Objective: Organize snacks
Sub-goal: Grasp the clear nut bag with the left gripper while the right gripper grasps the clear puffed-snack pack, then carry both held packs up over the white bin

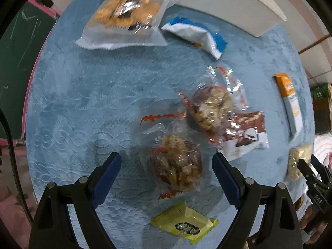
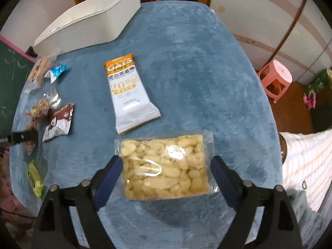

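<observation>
Snacks lie on a blue cloth-covered table (image 1: 83, 103). My left gripper (image 1: 167, 166) is open, its fingers either side of a clear-wrapped nut cluster (image 1: 176, 166). A second nut cluster (image 1: 211, 108) lies just beyond, over a brown-and-white packet (image 1: 247, 132). My right gripper (image 2: 166, 170) is open around a clear pack of pale puffed snack (image 2: 164, 166), not visibly clamped on it; this pack also shows in the left wrist view (image 1: 298, 161). An orange-white oat bar (image 2: 128, 93) lies ahead of it.
A white bin (image 2: 87, 20) stands at the table's far side, also seen in the left wrist view (image 1: 238, 2). A cracker pack (image 1: 126, 18), a blue-white packet (image 1: 195, 33) and a green packet (image 1: 184, 226) lie around. A pink stool (image 2: 276, 78) stands on the floor.
</observation>
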Demonstrator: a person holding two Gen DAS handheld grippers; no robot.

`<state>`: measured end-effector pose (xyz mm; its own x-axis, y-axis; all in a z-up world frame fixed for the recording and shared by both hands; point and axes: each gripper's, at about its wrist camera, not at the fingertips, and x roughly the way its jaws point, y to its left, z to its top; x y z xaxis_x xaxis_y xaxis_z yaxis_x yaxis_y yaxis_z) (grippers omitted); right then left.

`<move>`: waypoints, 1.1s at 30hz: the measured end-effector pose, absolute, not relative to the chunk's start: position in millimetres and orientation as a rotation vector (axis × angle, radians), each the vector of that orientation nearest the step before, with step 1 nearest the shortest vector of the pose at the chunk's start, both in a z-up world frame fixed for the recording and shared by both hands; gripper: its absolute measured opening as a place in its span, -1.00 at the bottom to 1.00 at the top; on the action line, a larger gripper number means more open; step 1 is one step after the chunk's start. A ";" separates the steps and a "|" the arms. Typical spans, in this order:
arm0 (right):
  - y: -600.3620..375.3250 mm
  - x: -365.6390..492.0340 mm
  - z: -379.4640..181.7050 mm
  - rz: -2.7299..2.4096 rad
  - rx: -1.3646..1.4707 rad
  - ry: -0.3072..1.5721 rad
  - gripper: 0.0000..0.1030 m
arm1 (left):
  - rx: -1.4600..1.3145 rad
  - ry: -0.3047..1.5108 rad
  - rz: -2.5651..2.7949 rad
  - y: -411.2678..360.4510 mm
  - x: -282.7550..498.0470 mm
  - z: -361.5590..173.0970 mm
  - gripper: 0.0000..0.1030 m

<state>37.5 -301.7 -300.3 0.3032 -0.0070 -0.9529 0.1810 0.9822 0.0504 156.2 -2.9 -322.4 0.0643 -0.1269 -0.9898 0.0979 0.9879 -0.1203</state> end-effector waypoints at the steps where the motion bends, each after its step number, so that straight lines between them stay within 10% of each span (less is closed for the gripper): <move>1: -305.6 38.3 -301.6 -0.125 0.185 1.262 0.76 | -0.029 1.504 -0.164 -2.0 156.7 -324.9 0.72; 16: -299.8 45.9 -307.9 -0.003 0.116 1.317 0.82 | 0.003 1.518 -0.142 -23.2 158.1 -334.8 0.63; 26: -281.5 58.0 -326.8 -0.050 -0.016 1.376 0.84 | 0.082 1.498 -0.149 -25.2 149.9 -317.3 -0.02; 33: -252.5 57.6 -303.7 0.007 -0.018 1.360 0.68 | 0.022 1.518 -0.193 -14.6 135.6 -293.6 -0.06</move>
